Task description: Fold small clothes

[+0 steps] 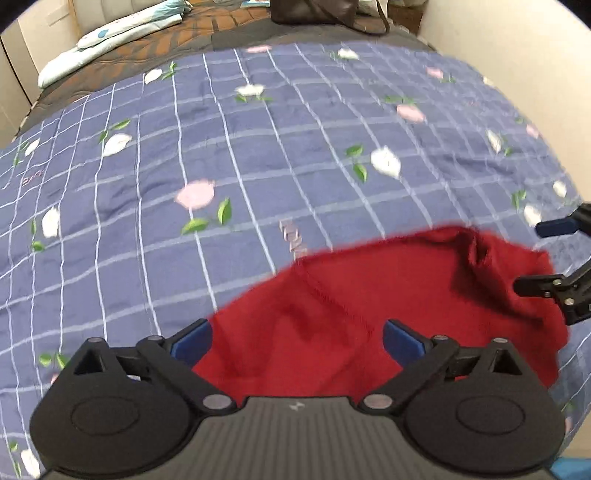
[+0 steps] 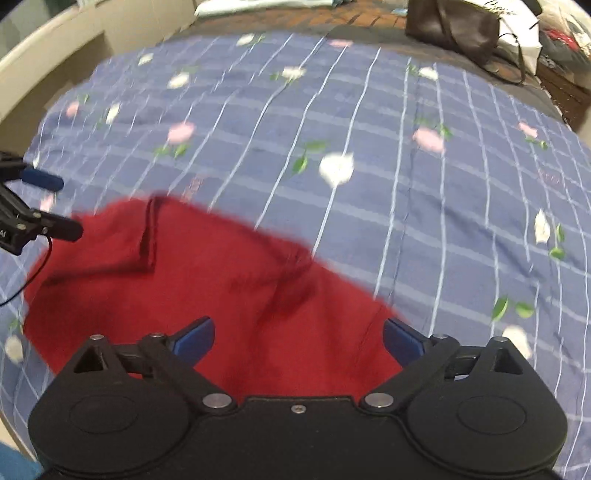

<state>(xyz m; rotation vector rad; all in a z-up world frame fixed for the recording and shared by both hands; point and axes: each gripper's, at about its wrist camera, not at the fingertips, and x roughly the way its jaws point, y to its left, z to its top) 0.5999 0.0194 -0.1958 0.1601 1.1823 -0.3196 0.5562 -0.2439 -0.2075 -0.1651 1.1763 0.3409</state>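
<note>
Both grippers are hovering over a red garment (image 1: pixel 388 310) that's lying on the blue checked quilt (image 1: pixel 258 147) w/ the flower print, at the near edge of the bed. The left gripper (image 1: pixel 297 338) is sitting over the garment's left-hand part, jaws spread wide, nothing between the blue pads (image 1: pixel 192 341). The right gripper (image 2: pixel 297 338) is doing the same over the right-hand part: fingers parted, gripping nothing, red cloth showing through the gap.

As for progress, I'd say it's barely begun or only partway. The cloth is looking rumpled, not squared off: there's a raised ridge or doubled-over flap toward its far edge, and creases are running across the middle. Whether that flap is a first fold or just how it landed, can't tell, since both views are blurry. No neat rectangle yet, so the main folds are prob. remaining, plus smoothing.

Each gripper is also showing in the other's view, off to the side, jaws apart there too, close by the garment's side edges.

Elsewhere: a dark bag (image 2: pixel 454 29) is sitting at the far end of the bed, and some pale folded bedding (image 1: pixel 122 33) is lying far left on a brown cover (image 1: pixel 177 37). No other small clothes in sight on the quilt, so can't say how many items are left after this one.
</note>
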